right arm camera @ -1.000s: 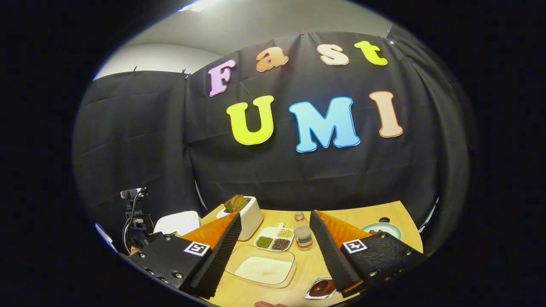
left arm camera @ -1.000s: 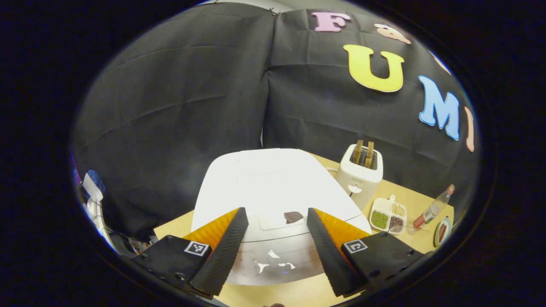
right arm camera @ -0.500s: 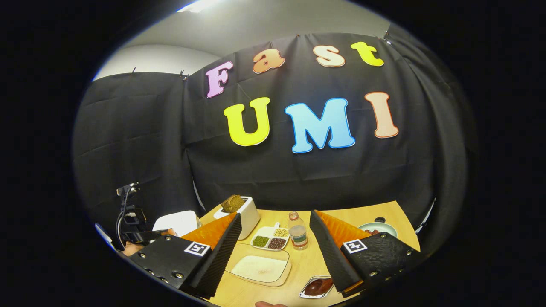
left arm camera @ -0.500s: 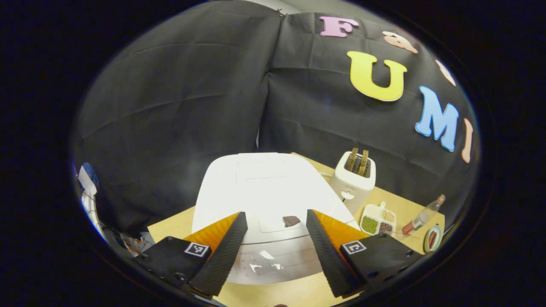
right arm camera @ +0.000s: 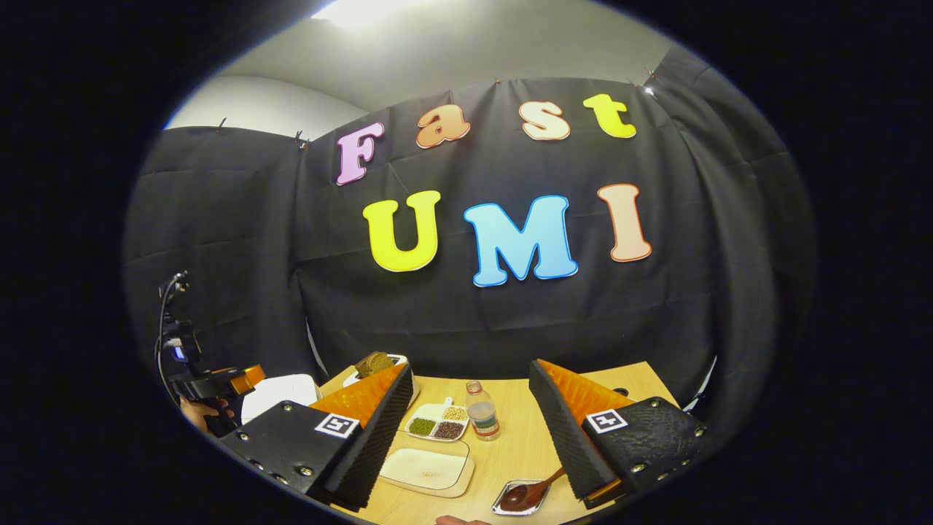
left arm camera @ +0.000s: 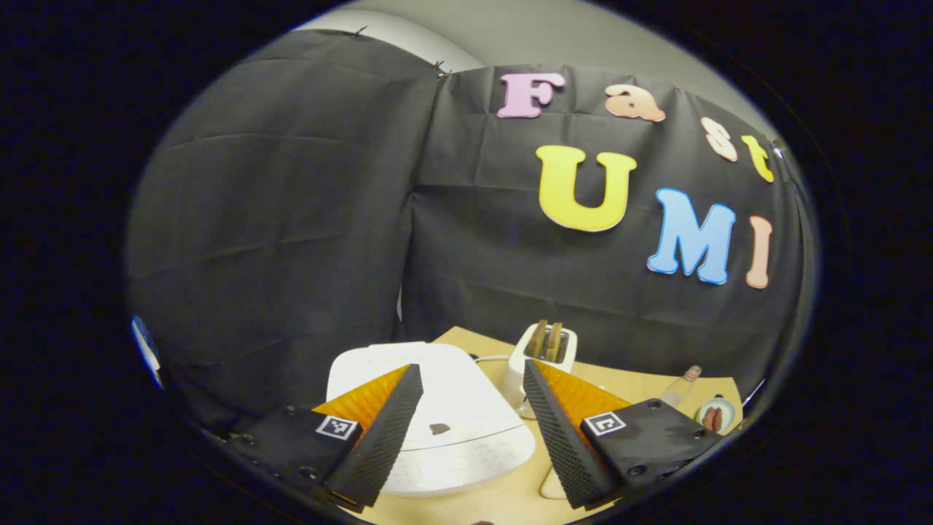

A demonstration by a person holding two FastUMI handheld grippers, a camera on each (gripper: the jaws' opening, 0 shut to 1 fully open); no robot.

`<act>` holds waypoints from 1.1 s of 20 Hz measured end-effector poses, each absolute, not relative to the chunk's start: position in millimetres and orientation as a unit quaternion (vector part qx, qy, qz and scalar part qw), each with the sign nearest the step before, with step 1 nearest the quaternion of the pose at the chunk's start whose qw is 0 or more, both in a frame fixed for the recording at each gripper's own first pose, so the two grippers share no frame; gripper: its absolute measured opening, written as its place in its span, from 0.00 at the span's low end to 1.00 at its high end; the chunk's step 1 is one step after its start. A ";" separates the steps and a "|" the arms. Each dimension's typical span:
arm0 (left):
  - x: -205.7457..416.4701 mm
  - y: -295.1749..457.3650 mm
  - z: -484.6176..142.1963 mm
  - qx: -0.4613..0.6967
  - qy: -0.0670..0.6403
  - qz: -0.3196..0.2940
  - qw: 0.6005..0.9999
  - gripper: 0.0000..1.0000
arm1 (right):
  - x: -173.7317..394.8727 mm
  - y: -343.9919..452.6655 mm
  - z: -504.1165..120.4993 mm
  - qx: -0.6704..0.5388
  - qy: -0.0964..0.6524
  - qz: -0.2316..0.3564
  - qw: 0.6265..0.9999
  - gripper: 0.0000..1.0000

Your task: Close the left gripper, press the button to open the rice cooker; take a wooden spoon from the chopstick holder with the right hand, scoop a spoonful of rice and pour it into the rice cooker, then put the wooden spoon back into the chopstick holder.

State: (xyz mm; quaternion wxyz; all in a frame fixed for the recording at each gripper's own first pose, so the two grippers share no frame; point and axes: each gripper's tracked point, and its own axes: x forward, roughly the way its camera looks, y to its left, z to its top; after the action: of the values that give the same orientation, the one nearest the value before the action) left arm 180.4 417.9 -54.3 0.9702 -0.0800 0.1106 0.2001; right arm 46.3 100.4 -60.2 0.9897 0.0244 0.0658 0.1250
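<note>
left gripper view: low, near, looks over rice cooker lid toward cloth wall | right gripper view: farther back, right of it, faces same wall | shared: toaster, bottle, table

**Bright overhead light, heavy fisheye bending**

I see a ceiling lamp glaring at the top of the right gripper view. The white rice cooker lid looks nearly blown out in the left gripper view. Both views curve strongly and soften towards the edges; the centres stay sharp
</note>
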 end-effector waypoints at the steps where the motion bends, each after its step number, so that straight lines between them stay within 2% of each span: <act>1: 181.9 405.2 -38.5 -0.082 0.096 0.187 0.974 0.93 | 45.1 95.3 -57.8 0.022 0.062 0.118 0.991 0.97; 3: 183.1 377.7 -4.7 -0.076 0.066 0.161 0.982 0.93 | 43.6 86.5 -52.9 0.023 0.055 0.105 0.993 0.97; 6: 180.2 340.6 30.3 -0.054 0.033 0.128 0.990 1.00 | 39.7 76.9 -44.6 0.029 0.051 0.090 0.994 0.97; 7: 178.5 327.9 41.3 -0.046 0.024 0.118 0.992 0.93 | 38.2 73.0 -40.3 0.030 0.046 0.084 0.995 0.97; 8: 176.8 317.1 49.6 -0.039 0.018 0.108 0.993 0.96 | 36.8 68.2 -35.7 0.029 0.042 0.076 0.996 0.97; 11: 171.9 282.5 73.2 -0.017 -0.009 0.081 0.997 0.97 | 32.6 61.9 -26.0 0.031 0.030 0.059 0.997 0.97; 18: 156.2 218.7 78.3 0.003 -0.011 0.018 1.000 0.99 | 23.5 68.9 -22.0 0.024 0.022 0.052 0.998 0.97; 19: 155.7 216.0 77.9 0.003 -0.007 0.012 1.000 0.93 | 22.9 69.1 -21.7 0.023 0.019 0.049 0.998 0.97; 20: 155.8 213.2 75.5 0.000 -0.003 0.004 1.000 0.98 | 22.4 70.2 -21.1 0.022 0.017 0.048 0.998 0.97; 22: 156.6 213.0 67.6 -0.008 0.010 -0.006 1.000 0.98 | 20.3 70.9 -20.1 0.020 0.016 0.042 0.999 0.97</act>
State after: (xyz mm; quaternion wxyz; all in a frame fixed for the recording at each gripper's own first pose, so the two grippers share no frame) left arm 156.6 213.0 67.6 0.9999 -0.0077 0.0098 -0.0056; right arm 20.3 70.9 -20.1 0.9988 0.0202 0.0164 0.0420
